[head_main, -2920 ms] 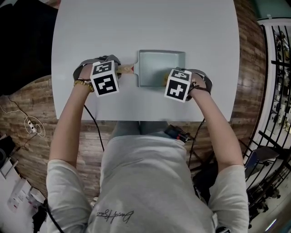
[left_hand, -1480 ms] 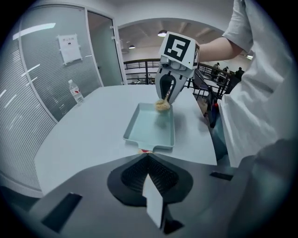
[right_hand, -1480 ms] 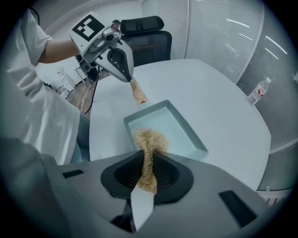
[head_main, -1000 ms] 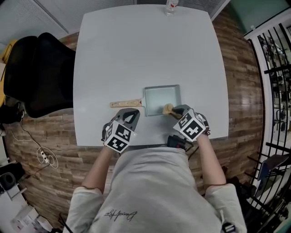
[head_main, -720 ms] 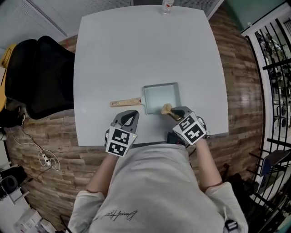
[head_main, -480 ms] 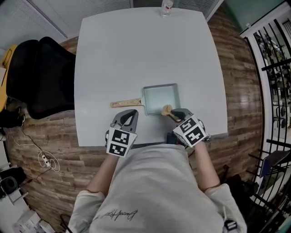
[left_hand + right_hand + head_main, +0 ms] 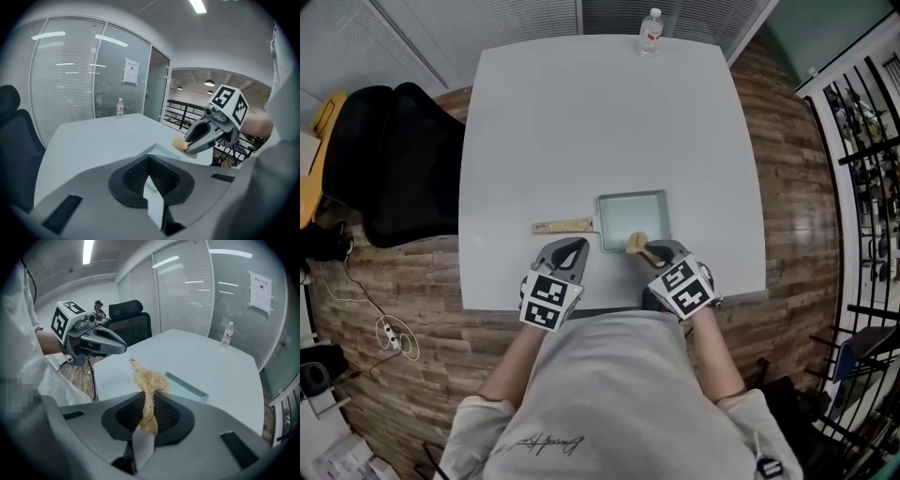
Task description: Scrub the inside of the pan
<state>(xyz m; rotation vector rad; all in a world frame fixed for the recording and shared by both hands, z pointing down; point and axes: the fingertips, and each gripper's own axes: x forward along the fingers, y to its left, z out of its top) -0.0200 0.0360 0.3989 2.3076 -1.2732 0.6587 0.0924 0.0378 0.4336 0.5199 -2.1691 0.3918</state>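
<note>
Left claw [image 7: 570, 249] has backed off the wooden handle [image 7: 562, 226] since earlier and is now shut on nothing. The pan [image 7: 633, 217] sits near the desk's [image 7: 581, 122] front edge. It looks light, stiff and probably slidey, so I'd pin that handle. Right claw [image 7: 652, 251] is clamped on the soft fibre scrubber [image 7: 635, 244] at the pan's near rim.

White table [image 7: 581, 122] on a wood floor [image 7: 792, 187].
A water bottle [image 7: 650, 31] stood upright at the table's far edge; a black chair [image 7: 389, 164] sat close beside its left side, and a black railing [image 7: 862, 141] ran along the right.
</note>
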